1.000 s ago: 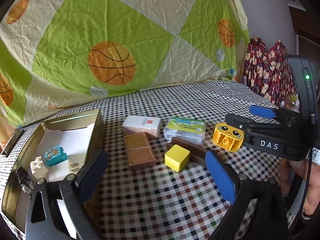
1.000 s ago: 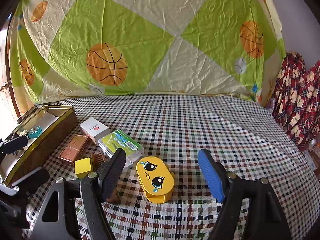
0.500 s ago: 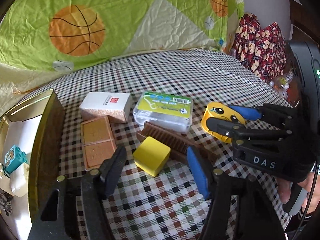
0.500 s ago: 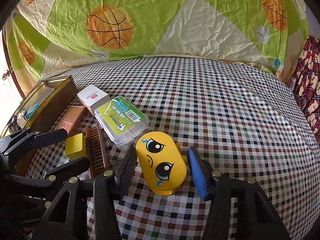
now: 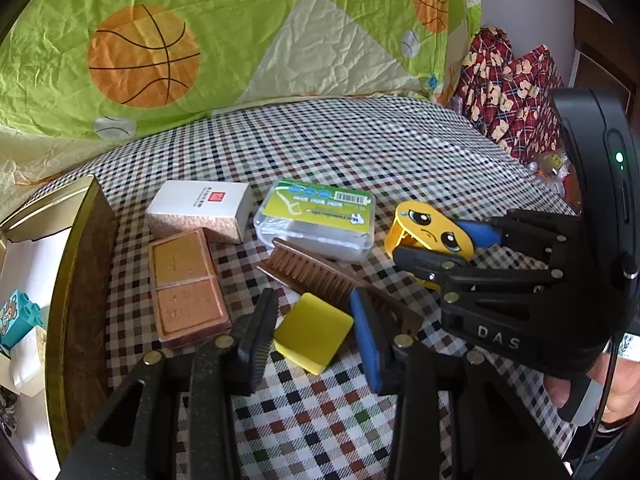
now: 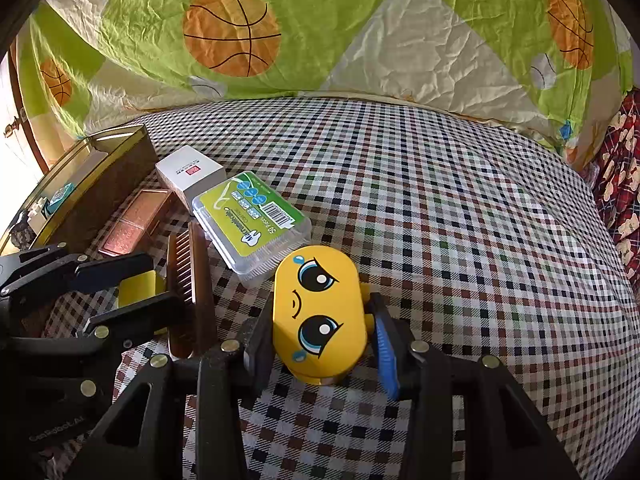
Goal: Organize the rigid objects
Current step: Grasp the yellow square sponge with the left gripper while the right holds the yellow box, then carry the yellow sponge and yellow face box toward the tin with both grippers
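A small yellow cube (image 5: 313, 333) lies on the checked cloth between the pads of my left gripper (image 5: 310, 334), which is closed in around it; it also shows in the right wrist view (image 6: 138, 289). A yellow oval block with a crying face (image 6: 318, 312) sits between the pads of my right gripper (image 6: 320, 330), which grips its sides; it also shows in the left wrist view (image 5: 430, 232). A brown brush (image 5: 320, 276) lies just behind the cube. A gold tin (image 5: 76, 280) at the left holds a teal brick (image 5: 18, 318) and white pieces.
A white box (image 5: 200, 210), a clear box with a green label (image 5: 318, 218) and a copper two-part case (image 5: 186, 286) lie behind the cube. A basketball-print sheet (image 5: 200, 40) hangs at the back. Red patterned fabric (image 5: 512, 96) is at the far right.
Both grippers have moved forward and down and narrowed: the left around the yellow cube, the right onto the face block.
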`<state>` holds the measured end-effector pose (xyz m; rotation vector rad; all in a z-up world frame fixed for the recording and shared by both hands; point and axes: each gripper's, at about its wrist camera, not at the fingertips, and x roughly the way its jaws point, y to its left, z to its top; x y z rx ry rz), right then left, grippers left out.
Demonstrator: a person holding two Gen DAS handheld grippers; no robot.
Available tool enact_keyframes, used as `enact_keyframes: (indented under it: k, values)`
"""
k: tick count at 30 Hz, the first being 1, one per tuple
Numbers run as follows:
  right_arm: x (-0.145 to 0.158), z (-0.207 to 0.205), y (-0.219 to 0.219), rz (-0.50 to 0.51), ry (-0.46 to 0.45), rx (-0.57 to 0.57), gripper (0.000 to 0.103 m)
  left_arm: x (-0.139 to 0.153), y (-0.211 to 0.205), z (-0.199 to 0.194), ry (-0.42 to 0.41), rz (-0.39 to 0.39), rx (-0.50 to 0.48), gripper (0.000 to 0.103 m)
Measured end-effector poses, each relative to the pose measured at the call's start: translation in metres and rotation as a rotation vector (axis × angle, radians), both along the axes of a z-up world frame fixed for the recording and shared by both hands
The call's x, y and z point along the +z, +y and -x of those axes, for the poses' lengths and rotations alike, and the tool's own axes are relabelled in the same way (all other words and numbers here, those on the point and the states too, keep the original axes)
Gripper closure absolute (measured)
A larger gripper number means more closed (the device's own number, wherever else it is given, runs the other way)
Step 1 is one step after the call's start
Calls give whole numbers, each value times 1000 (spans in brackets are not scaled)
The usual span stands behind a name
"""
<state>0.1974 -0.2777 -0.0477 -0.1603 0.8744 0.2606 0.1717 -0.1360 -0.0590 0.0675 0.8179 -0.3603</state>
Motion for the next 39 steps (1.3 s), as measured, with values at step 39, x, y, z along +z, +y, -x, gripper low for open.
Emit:
enact_keyframes:
  k: [39]
  values:
    - [13, 22, 2, -16, -152, 14, 58, 23, 27, 36, -227, 29, 119, 66]
